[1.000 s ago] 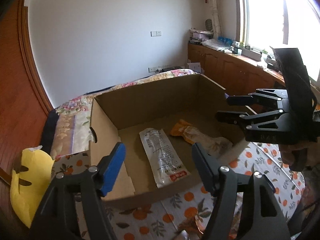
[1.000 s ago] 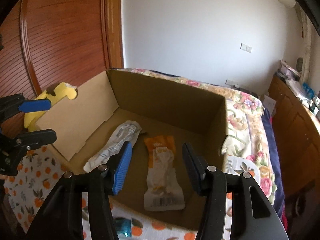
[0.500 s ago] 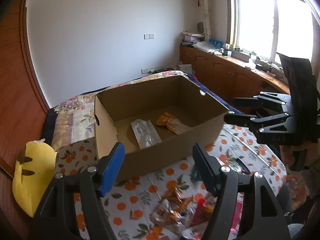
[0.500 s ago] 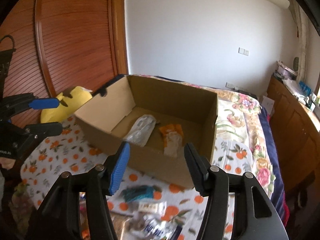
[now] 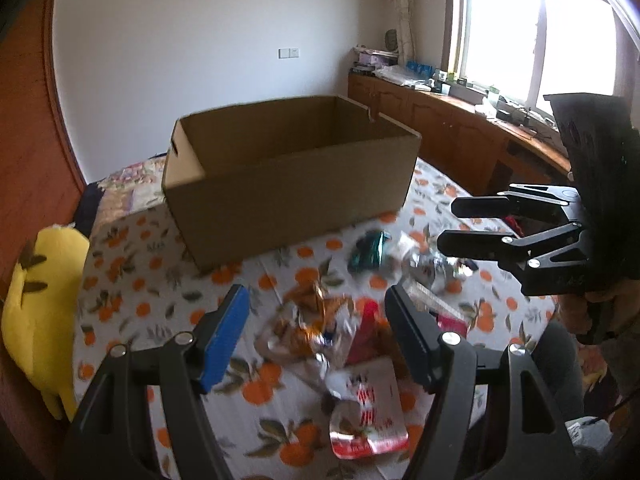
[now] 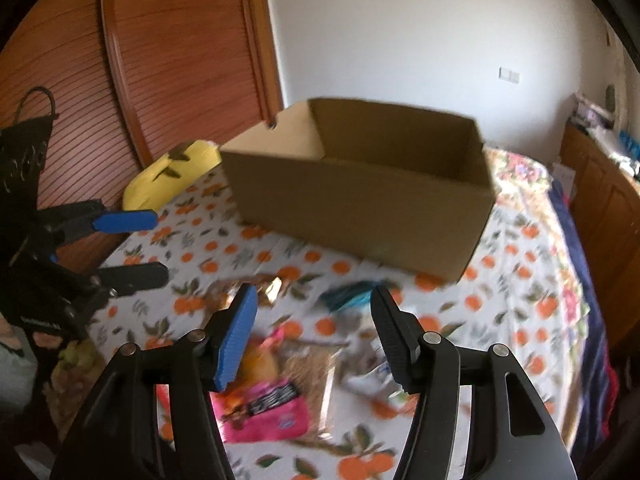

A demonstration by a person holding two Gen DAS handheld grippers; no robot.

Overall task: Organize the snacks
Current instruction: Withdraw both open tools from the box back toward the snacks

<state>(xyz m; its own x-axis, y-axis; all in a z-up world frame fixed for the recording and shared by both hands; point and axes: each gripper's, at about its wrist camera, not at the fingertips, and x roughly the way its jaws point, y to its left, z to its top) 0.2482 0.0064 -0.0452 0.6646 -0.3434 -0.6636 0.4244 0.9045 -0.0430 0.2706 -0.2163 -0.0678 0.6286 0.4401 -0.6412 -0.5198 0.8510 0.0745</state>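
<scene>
The cardboard box (image 5: 288, 184) stands on the orange-patterned bed cover (image 5: 132, 280). In front of the box lies a loose heap of snack packets (image 5: 328, 328). Over the heap, the left hand-held gripper (image 5: 316, 336) and right hand-held gripper (image 6: 316, 340) are both spread and hold nothing. A yellow plush toy (image 5: 36, 312) lies left of the box.

No readable text anywhere. Red-and-white foil snack pouch (image 5: 366, 412) carries print, too blurred to read. Pink plastic snack packet (image 6: 264, 408) has a black label band with white lettering, smeared by motion. White marking on black left-hand gripper body (image 6: 40, 322), illegible. Plain brown cardboard box (image 5: 288, 184): unmarked faces.
</scene>
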